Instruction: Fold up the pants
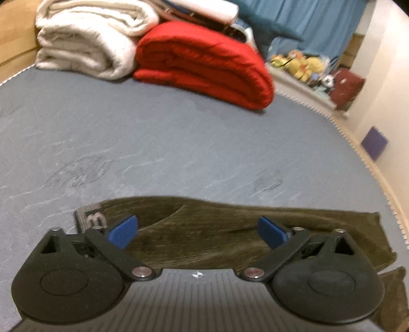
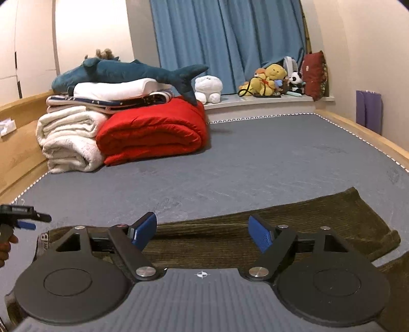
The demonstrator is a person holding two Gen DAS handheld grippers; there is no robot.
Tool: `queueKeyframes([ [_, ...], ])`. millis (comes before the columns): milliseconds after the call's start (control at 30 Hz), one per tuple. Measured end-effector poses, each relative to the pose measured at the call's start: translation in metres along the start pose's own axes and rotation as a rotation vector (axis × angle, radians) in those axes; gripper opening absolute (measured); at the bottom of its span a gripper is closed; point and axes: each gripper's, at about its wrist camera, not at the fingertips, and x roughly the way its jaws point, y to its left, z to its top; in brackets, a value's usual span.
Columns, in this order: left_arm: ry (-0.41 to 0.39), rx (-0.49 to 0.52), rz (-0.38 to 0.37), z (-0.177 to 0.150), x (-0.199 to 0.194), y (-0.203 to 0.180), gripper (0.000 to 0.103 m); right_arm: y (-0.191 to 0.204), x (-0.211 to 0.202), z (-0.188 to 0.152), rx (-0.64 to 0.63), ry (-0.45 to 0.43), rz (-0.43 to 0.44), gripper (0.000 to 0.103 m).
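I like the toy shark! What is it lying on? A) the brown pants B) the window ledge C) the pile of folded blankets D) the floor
C: in the right wrist view the blue shark lies on top of the folded blankets, with its tail hanging over the red quilt.

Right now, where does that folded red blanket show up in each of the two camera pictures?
Left wrist view: red blanket at upper centre, right of the white blanket.
Right wrist view: red blanket left of centre, again right of the white blanket.
Shared landmark: the blue curtain behind.
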Motion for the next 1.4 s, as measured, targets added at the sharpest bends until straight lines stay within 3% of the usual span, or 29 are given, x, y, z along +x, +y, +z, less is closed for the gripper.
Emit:
queueKeyframes([
  [167, -0.042, 0.044, -0.022, 0.001, -0.006, -0.01, 0.063, 0.004, 0.01, -0.003, -0.014, 0.017, -0.021, 0.08],
  [233, -0.041, 0.047, -0.051, 0.001, -0.005, -0.01, 0.043, 0.003, 0.011, -0.003, -0.01, 0.018, -0.027, 0.08],
  [333, -0.049, 0.053, -0.074, 0.001, -0.006, -0.013, 0.024, 0.003, 0.013, -0.003, 0.013, 0.021, -0.032, 0.08],
  [367, -0.056, 0.059, -0.077, 0.001, -0.007, -0.014, 0.023, 0.003, 0.014, -0.003, 0.022, 0.023, -0.034, 0.08],
  [600, -0.137, 0.106, -0.084, 0.002, -0.018, -0.021, 0.023, 0.007, 0.016, -0.007, 0.0, -0.026, -0.059, 0.08],
  [800, -0.262, 0.262, 0.014, -0.002, -0.017, -0.019, 0.027, 0.003, 0.015, -0.005, 0.045, -0.062, -0.044, 0.088],
  [933, -0.203, 0.255, 0.112, 0.002, 0.013, 0.012, 0.036, 0.005, 0.013, -0.001, 0.047, -0.072, -0.007, 0.088],
  [1067, -0.081, 0.202, 0.127, 0.005, 0.051, 0.047, 0.036, 0.011, 0.005, 0.003, 0.01, -0.1, -0.024, 0.088],
  [1133, -0.033, 0.172, 0.128, 0.006, 0.067, 0.059, 0.05, 0.012, 0.002, 0.004, 0.016, -0.104, -0.013, 0.088],
  [1233, 0.005, 0.151, 0.104, 0.009, 0.084, 0.073, 0.062, 0.014, 0.002, 0.005, 0.019, -0.08, -0.003, 0.088],
  [1333, 0.033, 0.178, 0.08, 0.013, 0.096, 0.069, 0.078, 0.015, 0.004, 0.005, 0.008, -0.066, -0.01, 0.088],
  [1400, 0.051, 0.211, 0.07, 0.01, 0.104, 0.06, 0.082, 0.014, 0.005, 0.005, 0.006, -0.061, -0.013, 0.088],
])
